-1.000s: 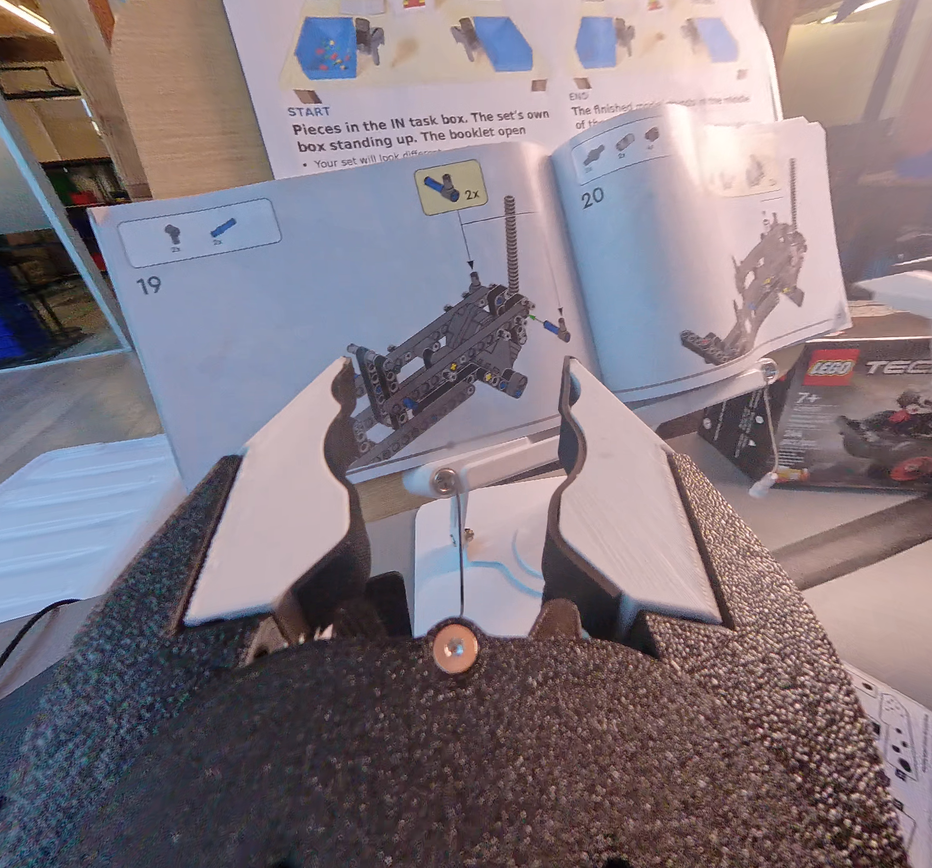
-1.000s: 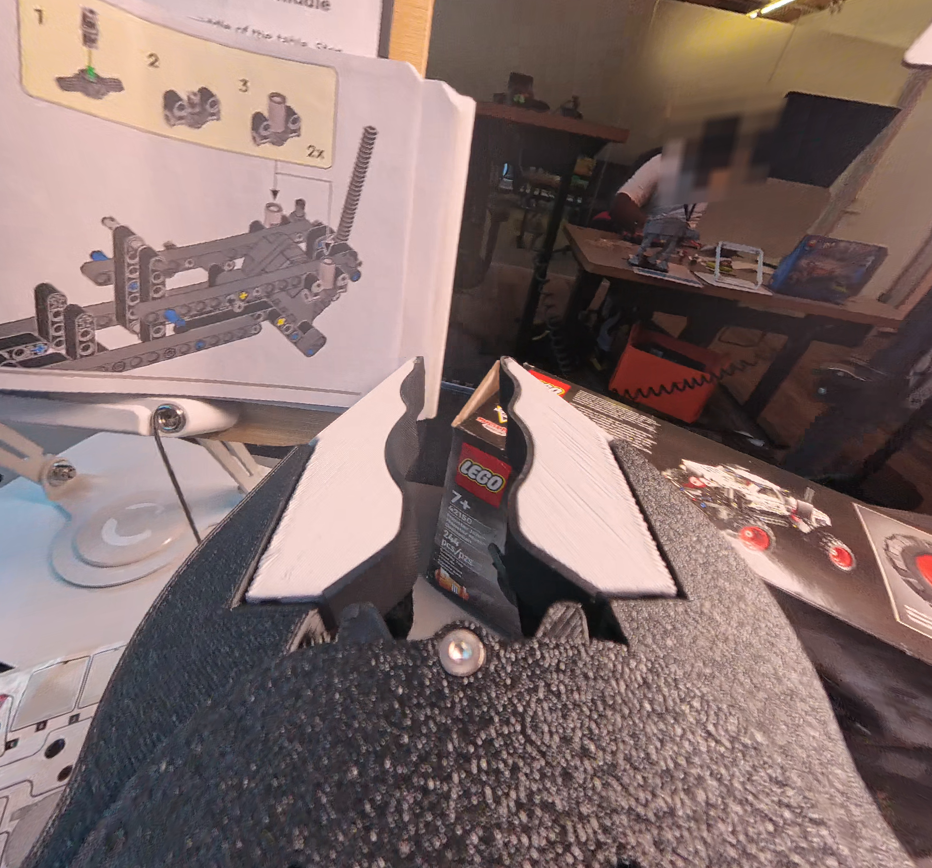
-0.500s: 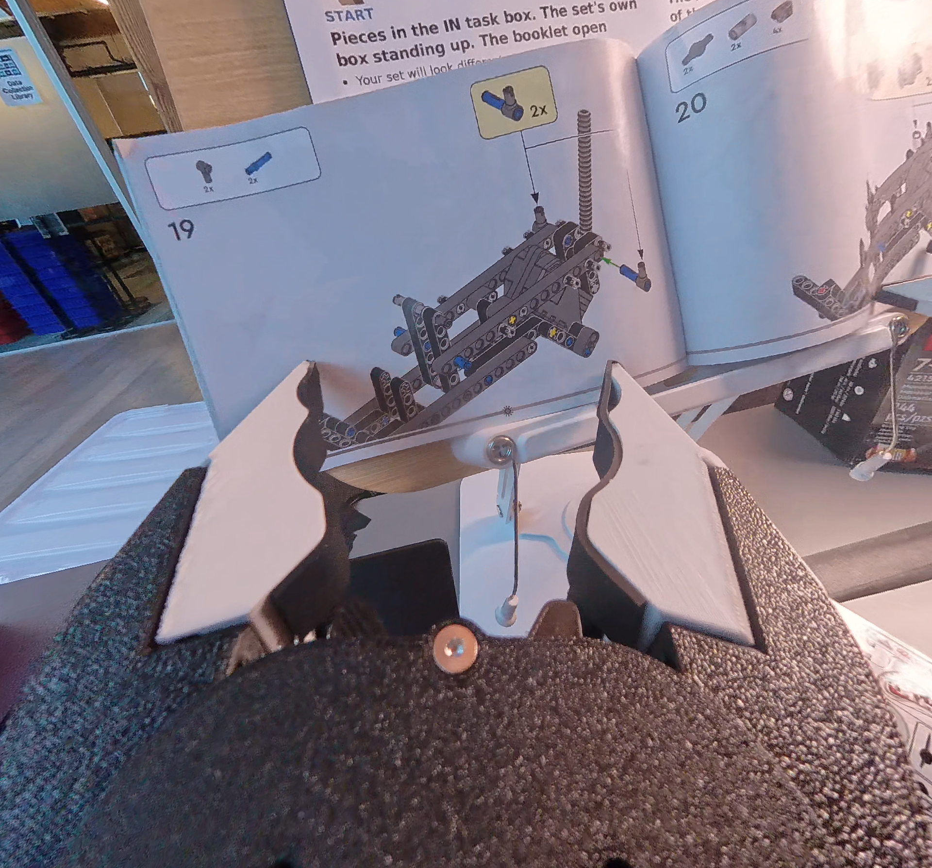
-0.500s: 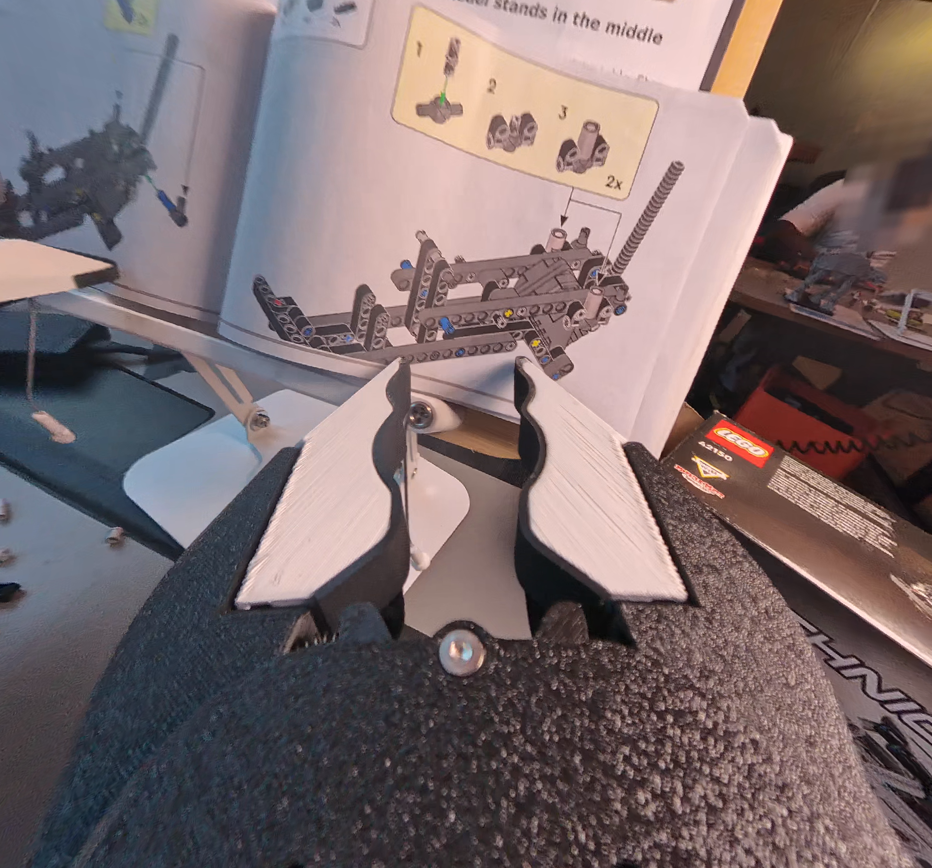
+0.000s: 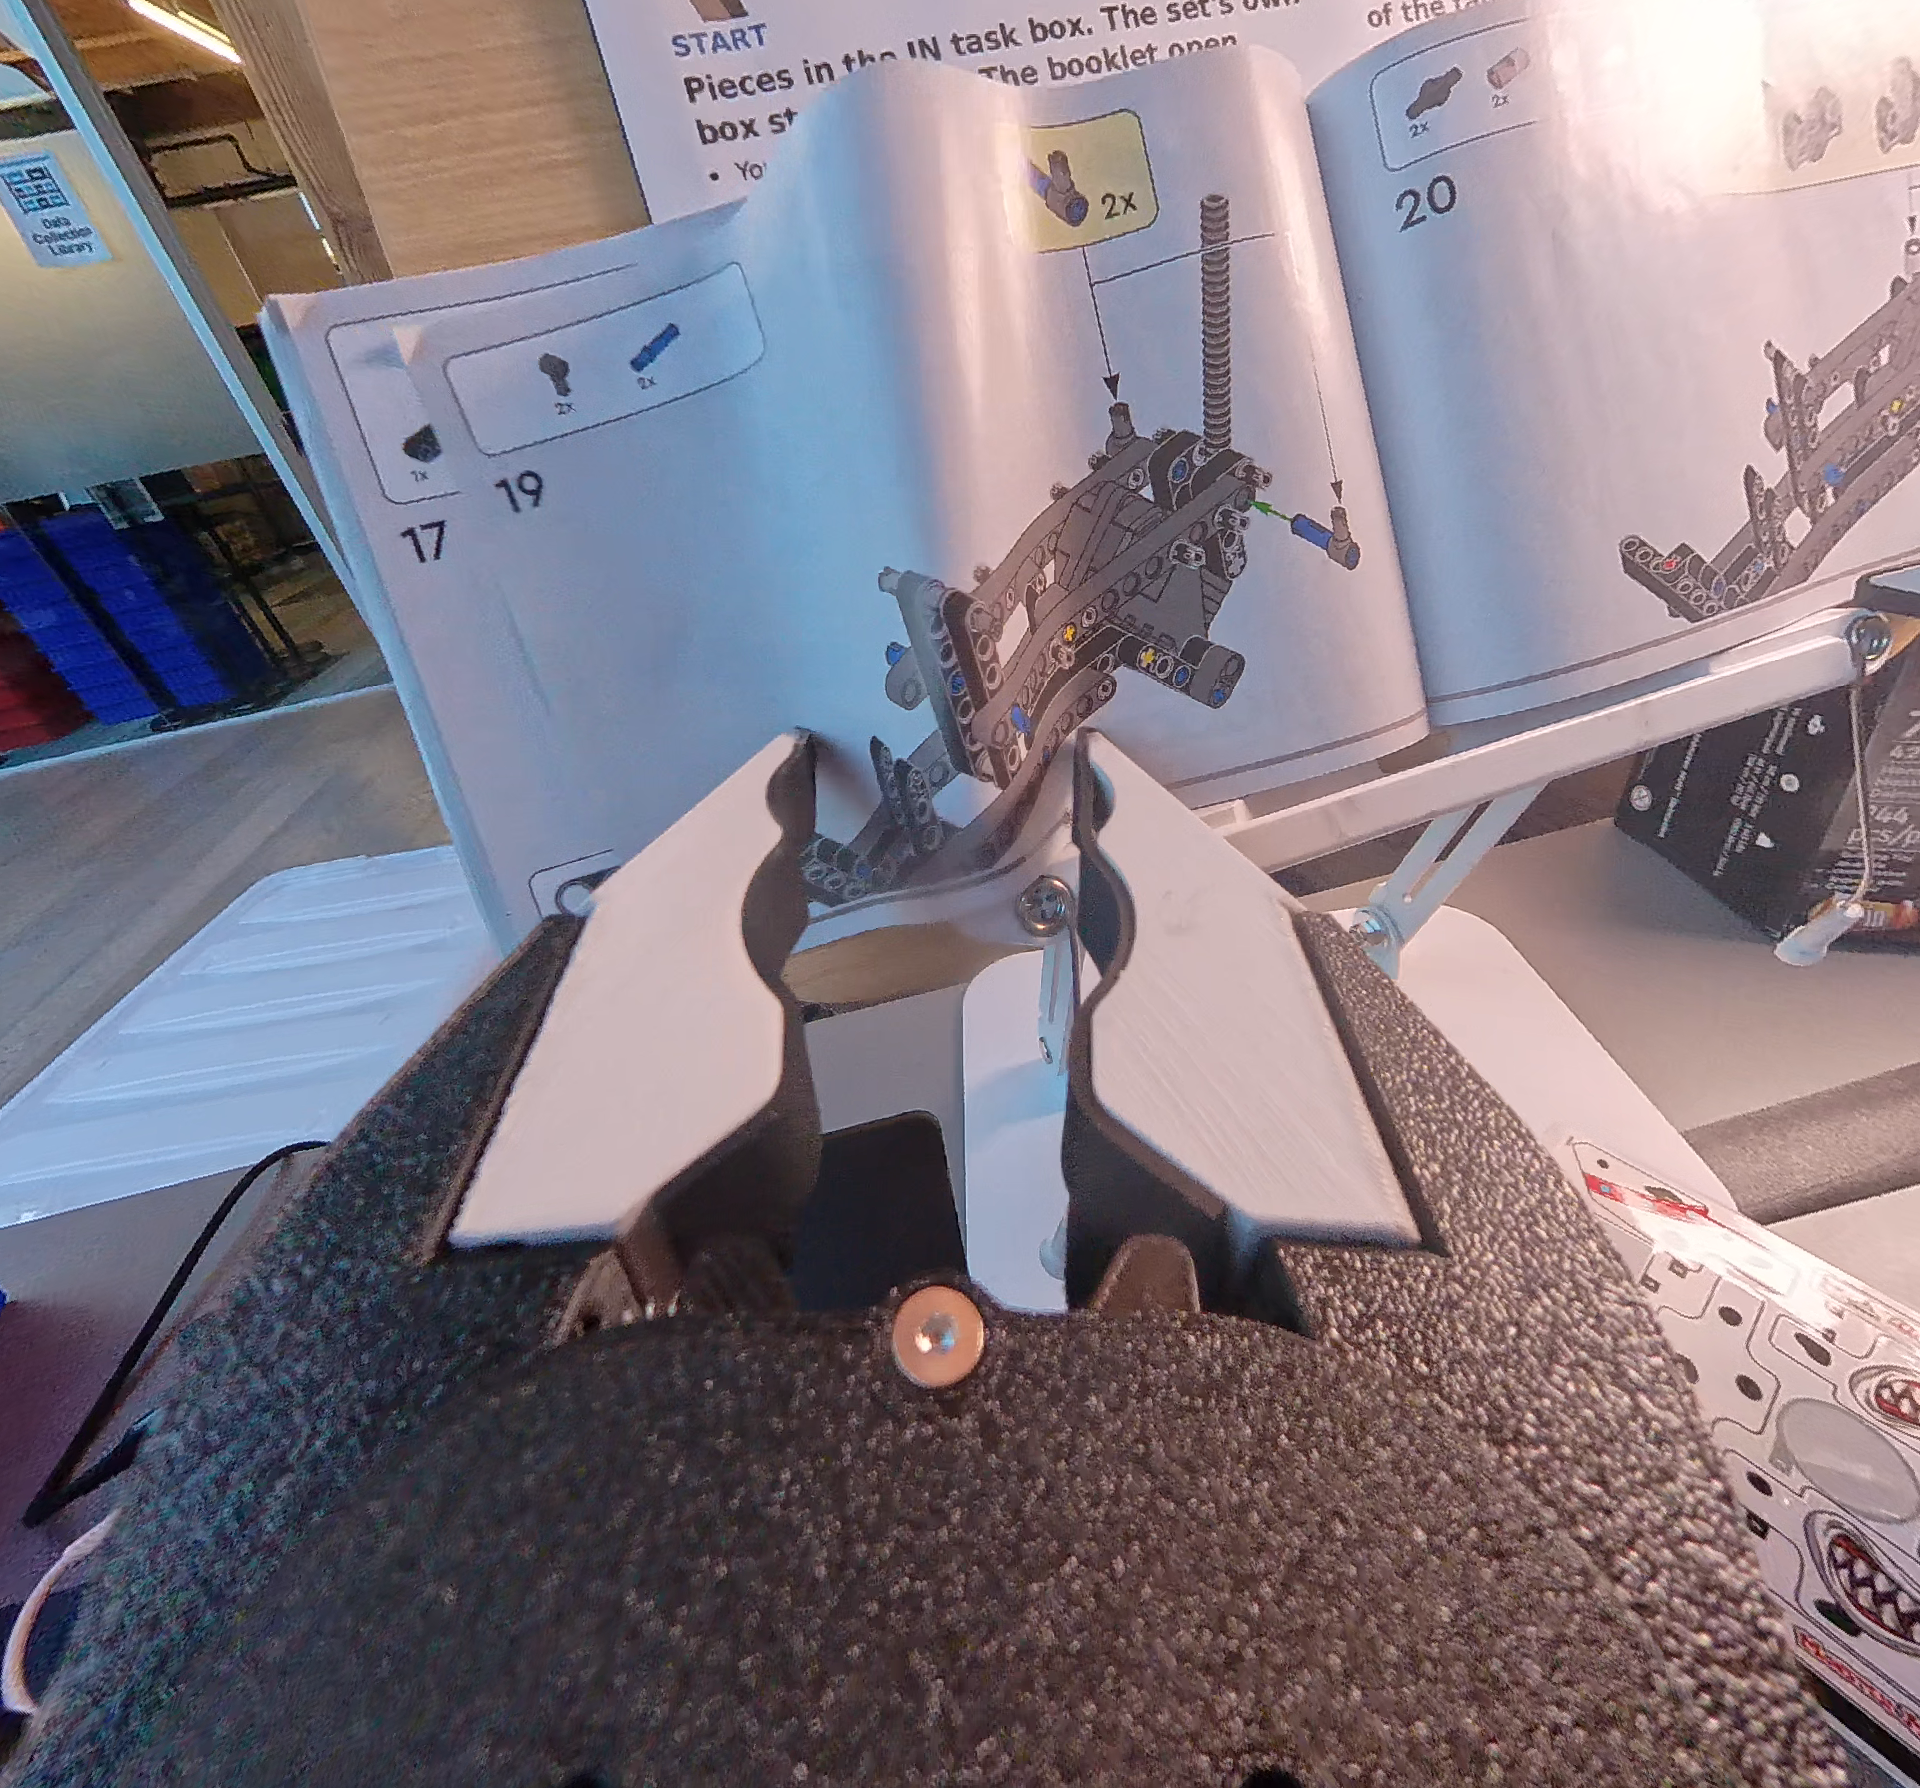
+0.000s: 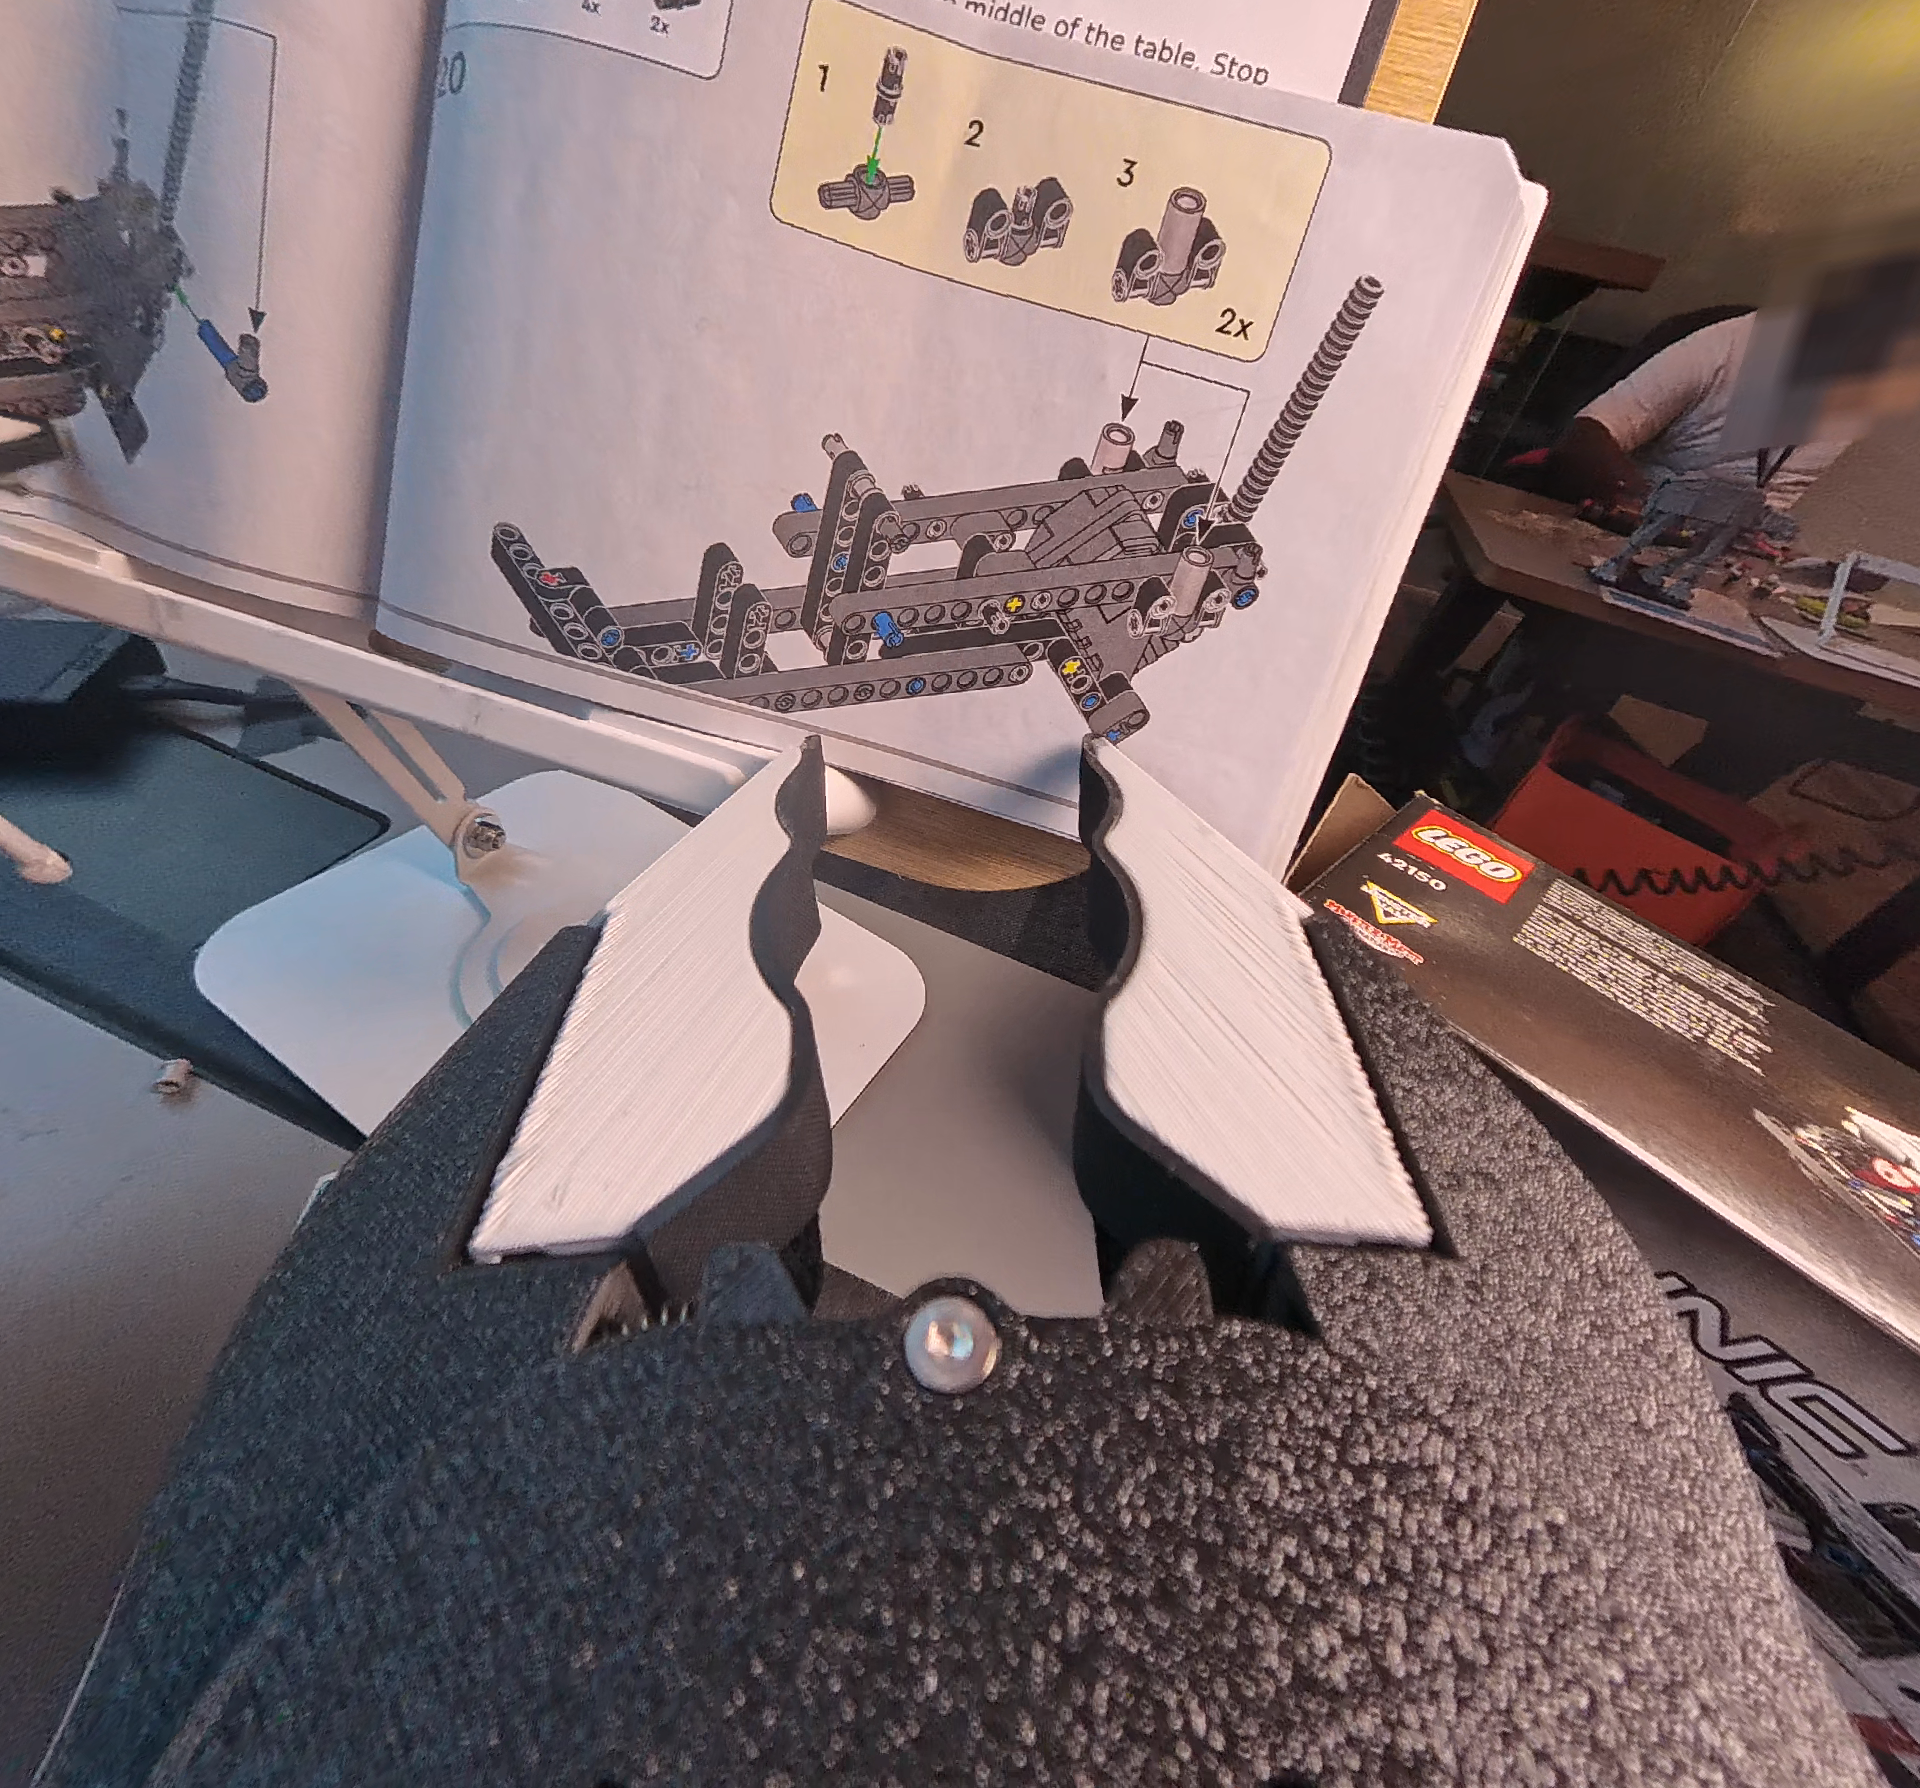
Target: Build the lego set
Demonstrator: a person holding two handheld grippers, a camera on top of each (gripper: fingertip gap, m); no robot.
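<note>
The lego set's instruction booklet (image 5: 935,512) stands open on a white stand (image 5: 1538,730) on the bench, its left page buckled at the open, empty left gripper (image 5: 940,751), the right gripper (image 6: 948,751) also open and empty, so building seems only midway, with no model in view.

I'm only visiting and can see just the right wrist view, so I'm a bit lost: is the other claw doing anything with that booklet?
Observer: Yes. The left claw is open, with the bottom edge of the booklet's left page between its fingertips.
Visitor: Is that page lying flat?
Observer: No, it bulges forward, baring a strip of the page behind it.
Visitor: Anything else near that claw?
Observer: A sticker sheet lies to its right.
</note>
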